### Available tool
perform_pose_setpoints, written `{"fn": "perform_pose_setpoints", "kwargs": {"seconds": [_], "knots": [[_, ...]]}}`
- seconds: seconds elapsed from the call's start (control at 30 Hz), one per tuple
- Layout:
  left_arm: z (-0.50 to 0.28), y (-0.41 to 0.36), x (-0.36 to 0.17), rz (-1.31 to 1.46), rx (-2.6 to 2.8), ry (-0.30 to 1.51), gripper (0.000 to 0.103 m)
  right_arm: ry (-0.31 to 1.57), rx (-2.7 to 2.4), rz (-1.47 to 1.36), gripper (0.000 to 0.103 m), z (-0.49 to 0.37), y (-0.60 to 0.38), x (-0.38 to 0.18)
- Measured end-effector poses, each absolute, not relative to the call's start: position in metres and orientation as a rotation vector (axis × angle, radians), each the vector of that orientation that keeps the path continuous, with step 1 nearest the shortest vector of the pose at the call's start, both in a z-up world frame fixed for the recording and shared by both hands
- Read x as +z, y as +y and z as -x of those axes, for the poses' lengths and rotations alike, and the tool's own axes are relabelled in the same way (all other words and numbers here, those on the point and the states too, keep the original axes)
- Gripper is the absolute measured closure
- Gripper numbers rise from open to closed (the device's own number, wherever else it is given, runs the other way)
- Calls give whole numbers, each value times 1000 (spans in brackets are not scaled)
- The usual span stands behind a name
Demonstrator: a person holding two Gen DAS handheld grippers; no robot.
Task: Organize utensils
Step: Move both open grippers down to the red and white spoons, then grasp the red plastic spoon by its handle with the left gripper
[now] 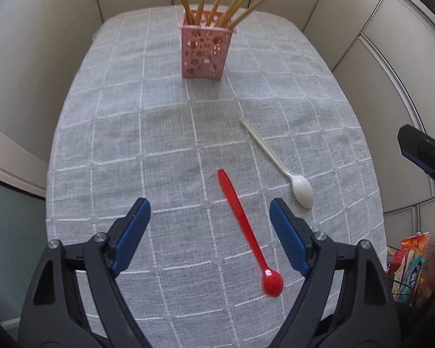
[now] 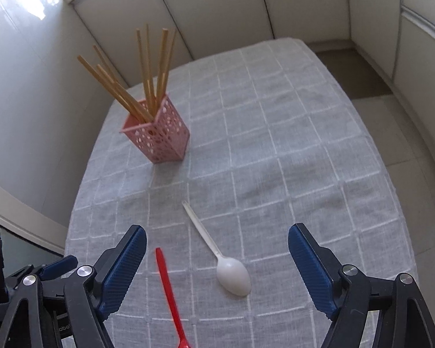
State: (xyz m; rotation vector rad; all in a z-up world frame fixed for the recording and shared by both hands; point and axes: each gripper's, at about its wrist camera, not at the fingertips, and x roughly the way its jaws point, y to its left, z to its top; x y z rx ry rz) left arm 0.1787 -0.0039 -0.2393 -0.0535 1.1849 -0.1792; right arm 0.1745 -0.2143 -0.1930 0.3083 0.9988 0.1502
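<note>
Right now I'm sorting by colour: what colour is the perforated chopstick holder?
Pink; the holder shows best in the left wrist view.

Before me the counter wears a grey cloth checked with white lines. At its far end a pink perforated holder stands upright, full of wooden chopsticks. Nearer me lie a red spoon and, just to its right, a white spoon, apart, bowls toward me.

table: grey checked cloth | walls: cream panels | floor: beige tiles
</note>
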Motion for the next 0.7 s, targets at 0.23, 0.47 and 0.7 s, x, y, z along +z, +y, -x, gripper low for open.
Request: {"fn": "perform_pose_setpoints", "kwargs": {"seconds": [0.23, 0.47, 0.7], "knots": [[-195, -10, -277, 186, -170, 1337, 35, 1119, 104, -293, 18, -179, -220, -223], [-212, -36, -299, 165, -155, 1373, 70, 1201, 96, -265, 18, -183, -218, -241], [-218, -48, -305, 133, -100, 1359, 76, 1207, 99, -285, 18, -182, -221, -242]]}}
